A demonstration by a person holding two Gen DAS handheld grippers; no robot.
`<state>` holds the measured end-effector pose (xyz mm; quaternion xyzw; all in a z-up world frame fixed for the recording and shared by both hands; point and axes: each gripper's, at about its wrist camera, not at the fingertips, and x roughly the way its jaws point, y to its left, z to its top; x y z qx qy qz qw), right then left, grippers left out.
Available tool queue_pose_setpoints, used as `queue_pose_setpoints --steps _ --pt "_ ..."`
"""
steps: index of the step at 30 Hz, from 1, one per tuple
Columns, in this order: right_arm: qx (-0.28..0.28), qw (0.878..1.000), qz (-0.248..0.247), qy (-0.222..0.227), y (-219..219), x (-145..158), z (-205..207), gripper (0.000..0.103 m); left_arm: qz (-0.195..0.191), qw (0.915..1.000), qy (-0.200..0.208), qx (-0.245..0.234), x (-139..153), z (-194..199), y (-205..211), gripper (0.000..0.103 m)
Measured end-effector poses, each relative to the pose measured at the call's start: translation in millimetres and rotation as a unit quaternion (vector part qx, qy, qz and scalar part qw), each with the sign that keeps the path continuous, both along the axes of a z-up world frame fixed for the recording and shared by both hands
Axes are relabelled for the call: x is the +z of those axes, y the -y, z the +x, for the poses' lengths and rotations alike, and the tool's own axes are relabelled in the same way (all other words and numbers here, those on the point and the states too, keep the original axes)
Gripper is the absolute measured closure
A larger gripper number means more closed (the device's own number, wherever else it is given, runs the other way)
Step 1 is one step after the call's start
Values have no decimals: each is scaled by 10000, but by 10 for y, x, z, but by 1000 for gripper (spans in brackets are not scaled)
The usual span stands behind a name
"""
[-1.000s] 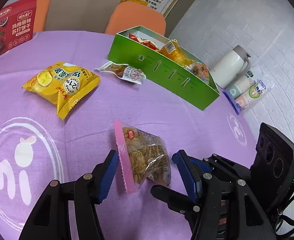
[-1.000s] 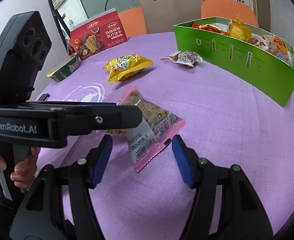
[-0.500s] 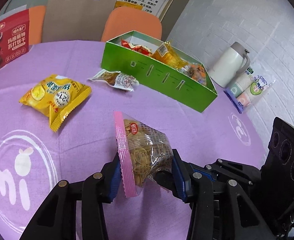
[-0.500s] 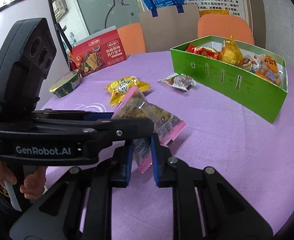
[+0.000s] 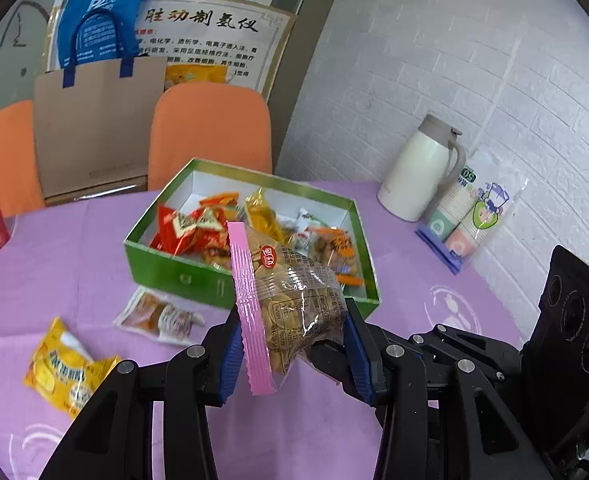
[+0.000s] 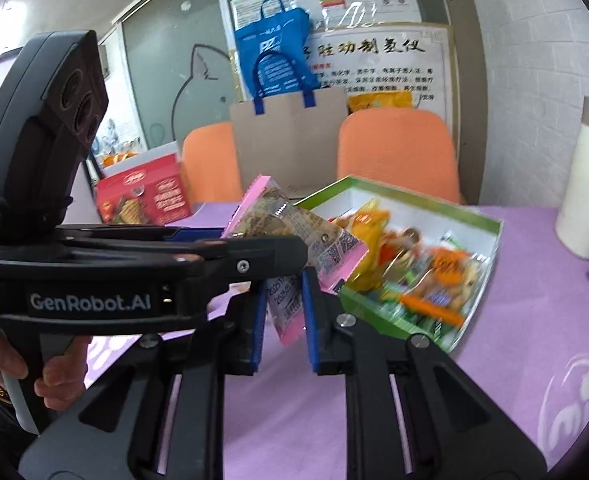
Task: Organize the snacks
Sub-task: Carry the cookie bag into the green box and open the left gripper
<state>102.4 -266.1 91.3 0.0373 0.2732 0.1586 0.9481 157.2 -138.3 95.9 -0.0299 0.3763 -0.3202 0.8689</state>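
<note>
Lifted off the table since a second ago, your pink bag hangs near the box, both grippers, left and right, clamped on it. Several snacks are boxed; the yellow pack and clear packet remain outside.

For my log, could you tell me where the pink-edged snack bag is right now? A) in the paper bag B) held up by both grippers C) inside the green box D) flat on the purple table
B: the pink-edged snack bag is pinched by the left gripper and right gripper, in front of the green box.
</note>
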Motion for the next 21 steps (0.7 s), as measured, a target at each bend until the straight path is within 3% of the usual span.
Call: queue_pose_setpoints --steps 6,13,14,15,16,17,19,21 --pt "-274 9993 -258 52 265 61 396 84 62 9997 139 -176 145 443 504 57" --pt "-462 9988 -184 3 542 -104 741 83 110 9995 92 -293 32 877 841 56" --pt "-468 9987 -207 -20 567 -167 776 79 146 9994 88 -308 -8 923 866 56" --pt "-488 9984 -278 -103 584 -238 801 60 195 9993 76 -318 -60 979 901 55" --pt "-522 9979 -352 -163 598 -283 806 41 242 9993 49 -294 -111 1010 909 47" --pt "-564 9973 -452 -145 600 -350 785 35 324 9993 7 -200 -159 1036 908 29" --pt "-625 9964 -560 -78 622 -430 734 26 567 9981 68 238 -237 1046 867 10" --pt "-715 9959 -547 -116 655 -494 704 21 656 9970 197 359 -287 1024 820 10"
